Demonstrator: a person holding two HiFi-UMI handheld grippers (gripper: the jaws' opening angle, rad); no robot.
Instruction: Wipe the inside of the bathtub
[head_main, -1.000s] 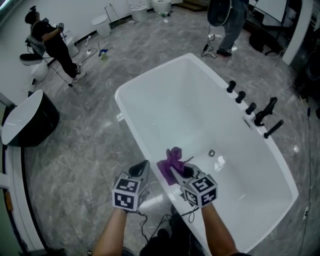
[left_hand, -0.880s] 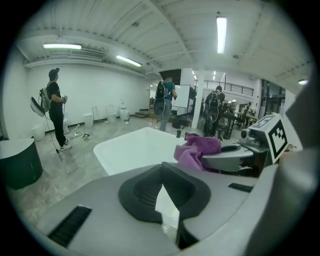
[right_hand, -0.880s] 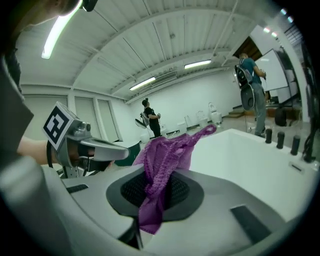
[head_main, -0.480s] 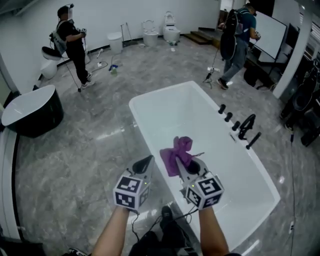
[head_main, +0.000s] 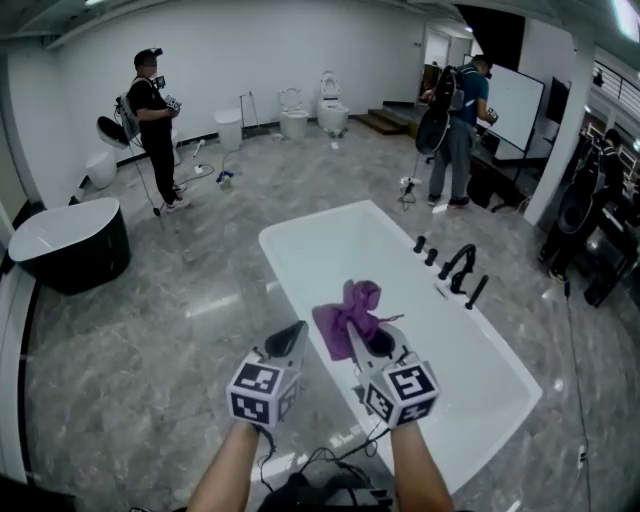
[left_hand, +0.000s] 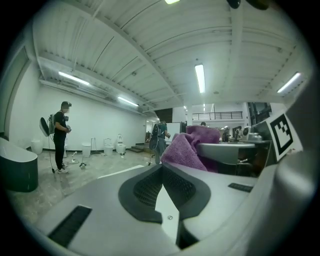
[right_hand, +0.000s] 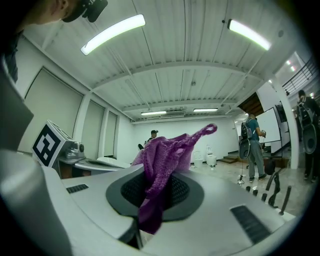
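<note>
The right hand-held gripper (head_main: 358, 338), clamped on a purple cloth (head_main: 345, 308), holds it above the bathtub's (head_main: 330, 250) near end — not wiping yet, so it likely needs lowering to the inner wall; the left hand-held gripper (head_main: 293, 337) is closed, empty.

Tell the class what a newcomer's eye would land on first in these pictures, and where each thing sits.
The purple terry cloth stands out most, pinched in the right claw over the long white freestanding bathtub, which sits mid-room on the grey marble floor. Black tap fittings line the tub's right rim, and the left claw, shut on nothing, is beside the cloth.
</note>
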